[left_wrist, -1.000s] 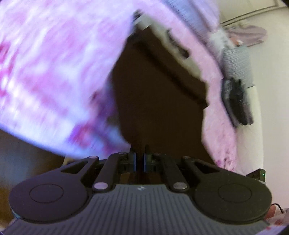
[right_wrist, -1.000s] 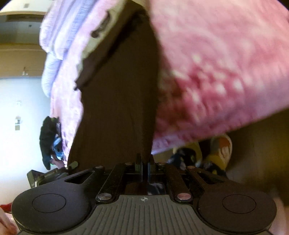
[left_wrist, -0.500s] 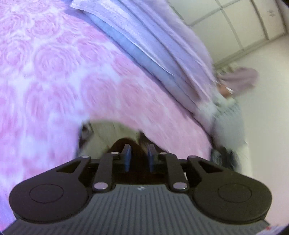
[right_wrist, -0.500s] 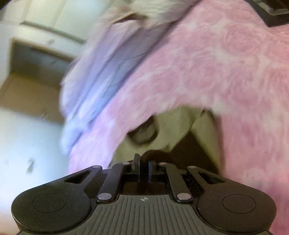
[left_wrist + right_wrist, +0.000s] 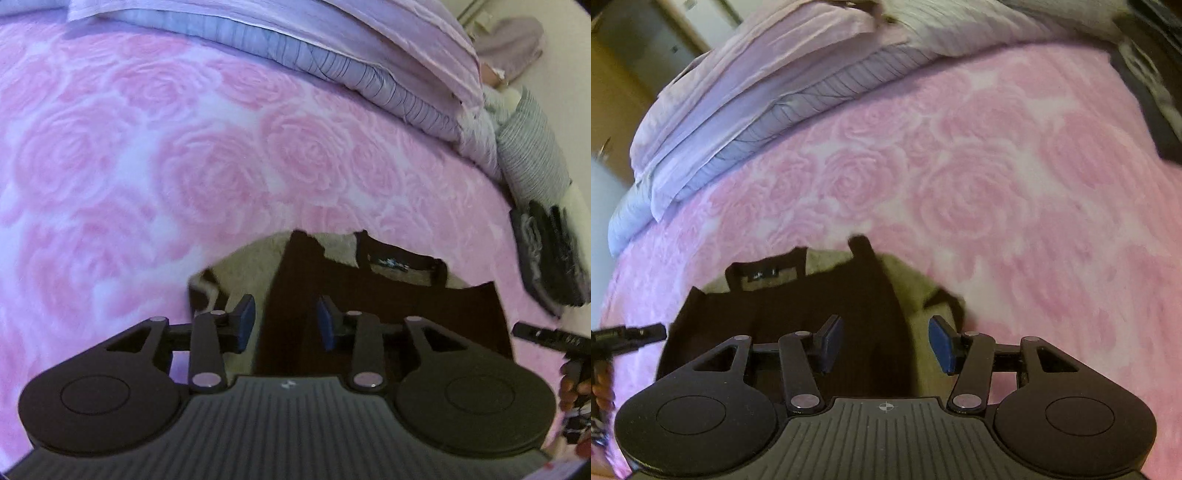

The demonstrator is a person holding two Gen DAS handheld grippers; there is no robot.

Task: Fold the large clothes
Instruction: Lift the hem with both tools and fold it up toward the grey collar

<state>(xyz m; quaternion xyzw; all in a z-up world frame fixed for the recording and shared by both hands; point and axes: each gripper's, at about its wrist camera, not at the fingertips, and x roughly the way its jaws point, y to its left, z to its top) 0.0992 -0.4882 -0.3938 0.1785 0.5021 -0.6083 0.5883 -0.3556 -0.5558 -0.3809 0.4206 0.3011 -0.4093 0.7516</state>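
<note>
My left claw (image 5: 283, 322) stands wide, its blue pads (image 5: 245, 322) spread apart with nothing pinched between them, and it hangs right over the dark brown garment (image 5: 388, 306). My right claw (image 5: 884, 344) is wide too, even wider, blue pads (image 5: 941, 345) parted and empty, poised above the same garment (image 5: 798, 314) near its right-hand edge. The garment lies flat on the pink rose-patterned blanket (image 5: 184, 166), just ahead of both claws, with its neck opening and a small label (image 5: 391, 264) turned away from me. Its pale fleecy lining (image 5: 243, 273) shows where the cloth is turned back, beside a dark strip that runs straight out from between my left pads; from the right wrist the lining (image 5: 912, 280) shows as an olive-beige patch at the garment's far right corner. At the right edge of the left view I see the tip of my other tool (image 5: 546, 338) and some fingers (image 5: 570, 387) of the hand gripping it; at the left edge of the right view the left tool's tip (image 5: 628, 336) shows the same way. Farther out, the blanket (image 5: 997, 184) spreads bare to a heap of folded lilac and pale blue bedding (image 5: 351, 48) along the far side. A grey striped cushion (image 5: 532, 155) and a dark folded item (image 5: 546, 251) sit at the blanket's right edge.
</note>
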